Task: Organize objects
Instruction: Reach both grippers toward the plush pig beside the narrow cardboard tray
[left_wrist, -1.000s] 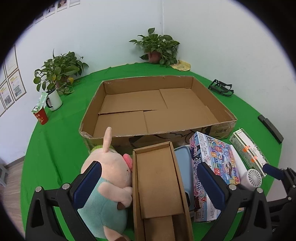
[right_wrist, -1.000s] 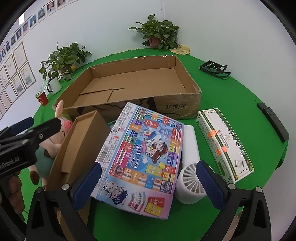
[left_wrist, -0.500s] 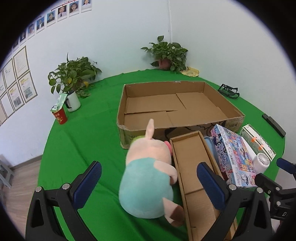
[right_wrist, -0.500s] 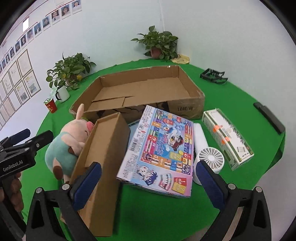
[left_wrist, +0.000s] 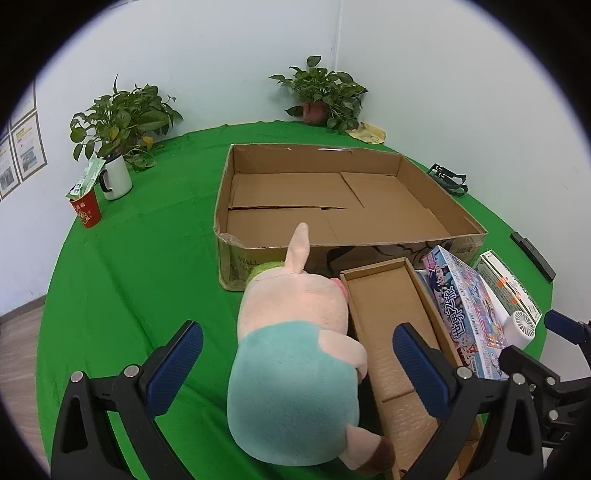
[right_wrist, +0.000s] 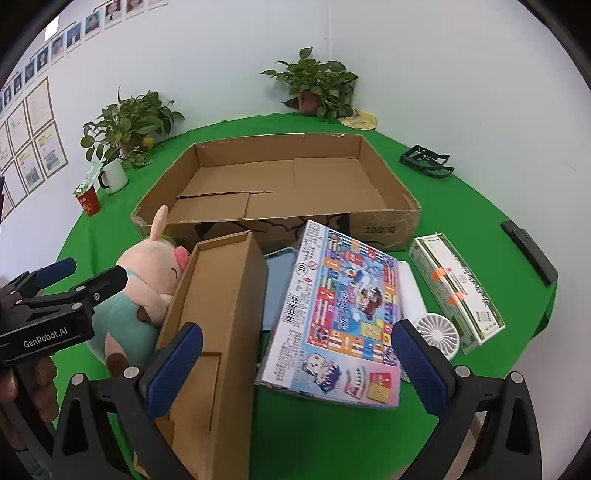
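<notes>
Below, both grippers are hanging wide open: the left gripper (left_wrist: 295, 363) is straddling the plush pig (left_wrist: 295, 343), the right gripper (right_wrist: 297, 360) the colourful game box (right_wrist: 341, 314), gripping nothing.

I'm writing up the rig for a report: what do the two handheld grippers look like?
Both match: the left gripper and right gripper have black angular frames with silver screw heads and two fingers faced with ribbed dark-blue pads. In the right wrist view, the left gripper's body carries white "GenRobot.AI" lettering. No cables or sleeves show.
</notes>
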